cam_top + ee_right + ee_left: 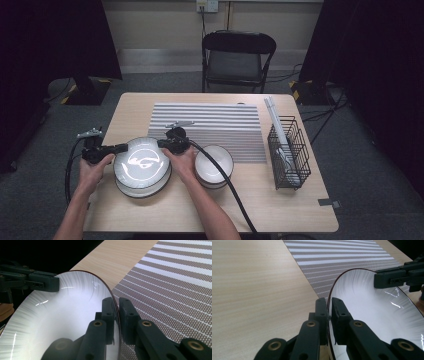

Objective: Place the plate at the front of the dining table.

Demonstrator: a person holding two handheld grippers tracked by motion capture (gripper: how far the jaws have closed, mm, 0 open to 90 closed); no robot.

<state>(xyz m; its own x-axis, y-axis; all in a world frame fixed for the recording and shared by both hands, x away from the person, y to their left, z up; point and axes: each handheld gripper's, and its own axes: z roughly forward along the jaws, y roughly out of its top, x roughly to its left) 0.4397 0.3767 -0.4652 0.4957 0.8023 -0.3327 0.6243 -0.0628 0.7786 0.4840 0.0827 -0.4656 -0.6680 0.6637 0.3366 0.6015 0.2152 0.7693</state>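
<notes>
Both grippers are clamped on opposite edges of one white plate (141, 160), which sits over a second plate (145, 189) at the near left of the table (280, 200). The left gripper (119, 148) pinches the plate's left rim; in the left gripper view its jaws (329, 315) stand together on the thin dark-edged rim (331, 292), one jaw outside and one inside the plate. The right gripper (161, 143) pinches the far right rim; in the right gripper view its jaws (117, 315) likewise stand on either side of the rim (110, 293), and the left gripper's jaws (43, 283) show on the opposite edge. Whether the upper plate touches the lower one cannot be told. Just right of the plates sits a white bowl (214, 165), beside the right hand (182, 162). A striped mat (210, 132) lies beyond the plates, mid-table. A black wire rack (288, 152) stands at the right edge, well apart from the plates. A folding chair (236, 57) stands beyond the table.
</notes>
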